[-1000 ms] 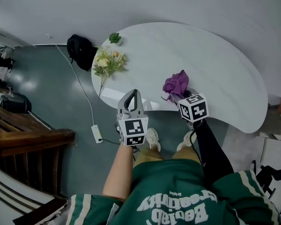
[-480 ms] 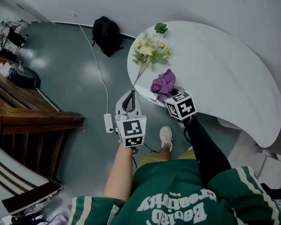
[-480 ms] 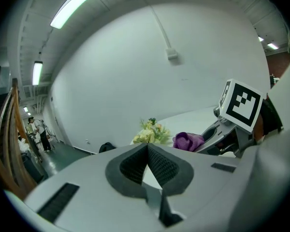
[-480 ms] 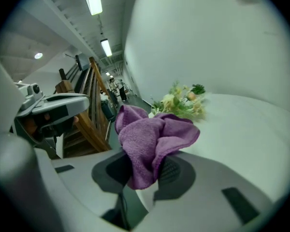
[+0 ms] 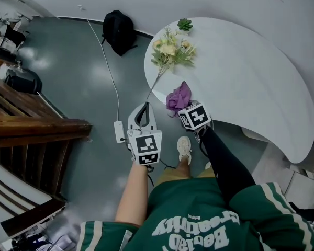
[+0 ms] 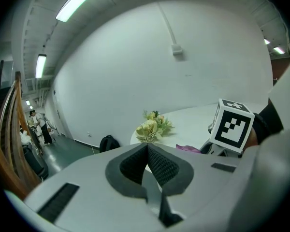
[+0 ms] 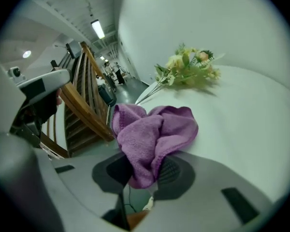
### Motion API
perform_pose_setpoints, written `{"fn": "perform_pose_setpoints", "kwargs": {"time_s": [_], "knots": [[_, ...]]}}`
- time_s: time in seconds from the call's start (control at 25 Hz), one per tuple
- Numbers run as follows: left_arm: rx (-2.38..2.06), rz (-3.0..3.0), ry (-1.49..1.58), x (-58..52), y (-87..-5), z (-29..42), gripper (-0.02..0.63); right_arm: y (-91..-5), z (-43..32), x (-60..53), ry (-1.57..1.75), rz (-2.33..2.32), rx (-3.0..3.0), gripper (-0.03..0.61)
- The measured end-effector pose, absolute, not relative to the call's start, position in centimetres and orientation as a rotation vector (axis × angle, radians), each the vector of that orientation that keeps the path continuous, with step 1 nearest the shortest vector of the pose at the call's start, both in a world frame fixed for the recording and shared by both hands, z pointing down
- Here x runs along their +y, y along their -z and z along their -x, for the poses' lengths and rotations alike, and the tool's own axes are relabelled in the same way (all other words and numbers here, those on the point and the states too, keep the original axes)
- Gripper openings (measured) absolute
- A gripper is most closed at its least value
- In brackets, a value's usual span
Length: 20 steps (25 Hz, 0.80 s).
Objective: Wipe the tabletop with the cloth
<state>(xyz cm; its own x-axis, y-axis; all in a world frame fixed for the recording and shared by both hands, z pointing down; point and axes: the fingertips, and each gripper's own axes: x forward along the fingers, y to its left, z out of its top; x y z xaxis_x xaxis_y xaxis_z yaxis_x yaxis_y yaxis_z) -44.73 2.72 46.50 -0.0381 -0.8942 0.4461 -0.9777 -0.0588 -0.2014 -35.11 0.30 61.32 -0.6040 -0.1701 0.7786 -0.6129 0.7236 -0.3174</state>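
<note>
A crumpled purple cloth lies on the near left edge of the white curved tabletop. My right gripper is shut on the purple cloth, which bunches up between its dark pads. My left gripper hangs over the floor to the left of the table, its jaws shut with nothing between them. In the left gripper view the cloth shows only as a sliver beside the right gripper's marker cube.
A bunch of pale flowers lies on the table's far left end, with a small green plant behind it. On the grey floor are a black backpack, a white cable with a power strip, and wooden stairs.
The right gripper has drawn the cloth leftward along the table's near edge, closer to the flowers. The head view has swung left. The left gripper stays off the table, shut.
</note>
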Motion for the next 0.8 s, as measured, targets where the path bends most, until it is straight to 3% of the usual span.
{"fn": "perform_pose_setpoints", "kwargs": {"time_s": [0.8], "knots": [[-1.876,-2.223,-0.729,0.0,-45.8,28.5,0.002,-61.3,18.0,0.1,-0.788,-0.743,-2.101,0.109]]}}
